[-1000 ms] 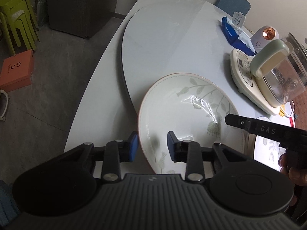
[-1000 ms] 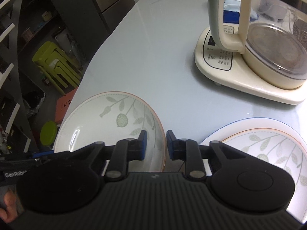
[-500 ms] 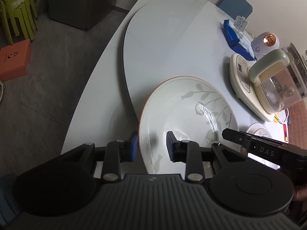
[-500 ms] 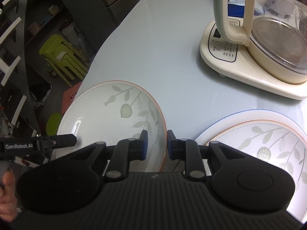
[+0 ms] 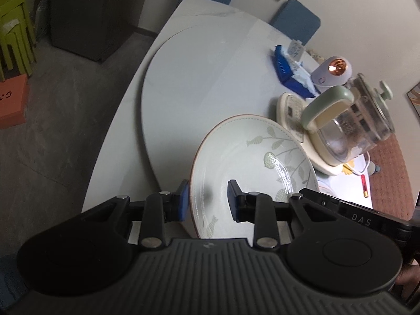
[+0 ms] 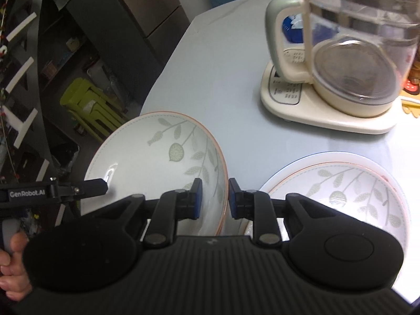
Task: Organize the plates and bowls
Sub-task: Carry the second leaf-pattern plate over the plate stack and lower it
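Two grips, one leaf-patterned bowl, lifted clear of the worktop.

The left hand-held gripper (image 5: 207, 201) is clamped on the bowl's (image 5: 252, 162) near rim and the right hand-held gripper (image 6: 212, 197) pinches the opposite rim, sharing the weight so it rides level. Just right of the right one sits the matching plate stack (image 6: 341, 183) on the worktop (image 6: 223, 78), likely its destination; the glass kettle (image 6: 354, 52) stands beyond.

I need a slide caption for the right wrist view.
Both grippers clamp opposite rims of a leaf-patterned bowl beside stacked plates.
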`<action>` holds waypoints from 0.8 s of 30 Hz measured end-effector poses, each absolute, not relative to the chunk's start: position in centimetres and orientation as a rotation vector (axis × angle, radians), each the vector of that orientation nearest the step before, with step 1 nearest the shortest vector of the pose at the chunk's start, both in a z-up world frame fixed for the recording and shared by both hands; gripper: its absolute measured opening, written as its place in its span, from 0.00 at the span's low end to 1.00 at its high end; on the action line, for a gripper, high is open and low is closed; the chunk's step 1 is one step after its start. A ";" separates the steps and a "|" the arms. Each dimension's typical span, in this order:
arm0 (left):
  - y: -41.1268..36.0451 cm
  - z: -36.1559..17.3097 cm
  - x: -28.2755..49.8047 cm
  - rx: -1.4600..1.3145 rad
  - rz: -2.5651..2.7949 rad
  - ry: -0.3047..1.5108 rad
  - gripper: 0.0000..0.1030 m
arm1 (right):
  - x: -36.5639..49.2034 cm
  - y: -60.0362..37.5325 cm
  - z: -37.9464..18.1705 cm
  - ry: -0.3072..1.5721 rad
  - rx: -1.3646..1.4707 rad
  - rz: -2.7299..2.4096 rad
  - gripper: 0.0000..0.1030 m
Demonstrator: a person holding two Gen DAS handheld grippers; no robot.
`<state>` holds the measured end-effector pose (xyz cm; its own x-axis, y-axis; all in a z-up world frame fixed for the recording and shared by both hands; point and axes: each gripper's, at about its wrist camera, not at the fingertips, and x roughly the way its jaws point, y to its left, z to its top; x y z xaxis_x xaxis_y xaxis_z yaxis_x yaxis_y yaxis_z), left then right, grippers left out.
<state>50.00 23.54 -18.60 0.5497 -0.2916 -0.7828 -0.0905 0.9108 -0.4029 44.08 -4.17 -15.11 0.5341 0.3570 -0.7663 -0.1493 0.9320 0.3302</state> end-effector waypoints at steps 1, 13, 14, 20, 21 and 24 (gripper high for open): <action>23.2 -18.2 50.0 -0.424 -0.133 0.985 0.34 | 43.9 -4.5 -14.8 0.956 0.243 0.297 0.23; 17.9 -14.9 50.8 -0.388 -0.291 0.968 0.34 | 41.7 -10.1 -11.7 0.863 0.312 0.177 0.23; 17.5 -14.9 50.8 -0.386 -0.303 0.971 0.34 | 41.5 -10.6 -11.7 0.860 0.312 0.166 0.23; 14.4 -15.5 51.8 -0.375 -0.375 1.007 0.34 | 40.4 -13.5 -12.4 0.879 0.339 0.093 0.23; 13.7 -15.7 52.1 -0.365 -0.386 1.012 0.34 | 40.1 -14.0 -12.6 0.885 0.349 0.080 0.23; 12.2 -16.4 52.5 -0.350 -0.411 1.034 0.34 | 39.6 -15.2 -13.4 0.896 0.376 0.049 0.23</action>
<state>52.49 12.24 -16.40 0.4479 -0.4854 -0.7508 0.1624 0.8700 -0.4656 39.58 -15.23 -13.39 0.6280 0.1971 -0.7528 0.1138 0.9337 0.3394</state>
